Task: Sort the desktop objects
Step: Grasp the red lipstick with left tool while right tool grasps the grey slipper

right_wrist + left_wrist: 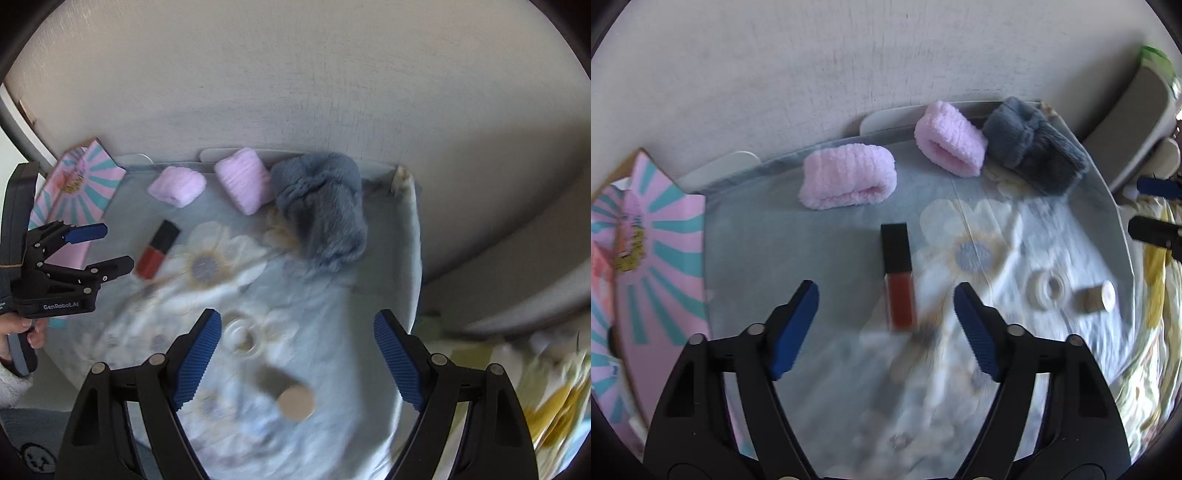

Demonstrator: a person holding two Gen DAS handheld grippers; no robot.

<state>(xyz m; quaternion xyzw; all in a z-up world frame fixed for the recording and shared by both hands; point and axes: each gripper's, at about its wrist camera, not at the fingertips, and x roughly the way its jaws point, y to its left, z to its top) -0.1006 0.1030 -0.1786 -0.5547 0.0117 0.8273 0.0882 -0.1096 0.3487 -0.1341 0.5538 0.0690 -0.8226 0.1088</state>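
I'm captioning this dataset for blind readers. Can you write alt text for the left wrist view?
The open left gripper hovers over a red lip gloss tube with a black cap lying on a floral cloth. Behind it sit two pink fluffy wristbands and a grey one, with two small tape rolls at right.

Open cloth (820,266) lies left of the lip gloss (897,275). Far off, two pink rolls (847,177) and a grey furry bundle (1034,147) line the wall. Tape rolls (1047,290) crowd the right; a pink box (665,258) blocks the left.
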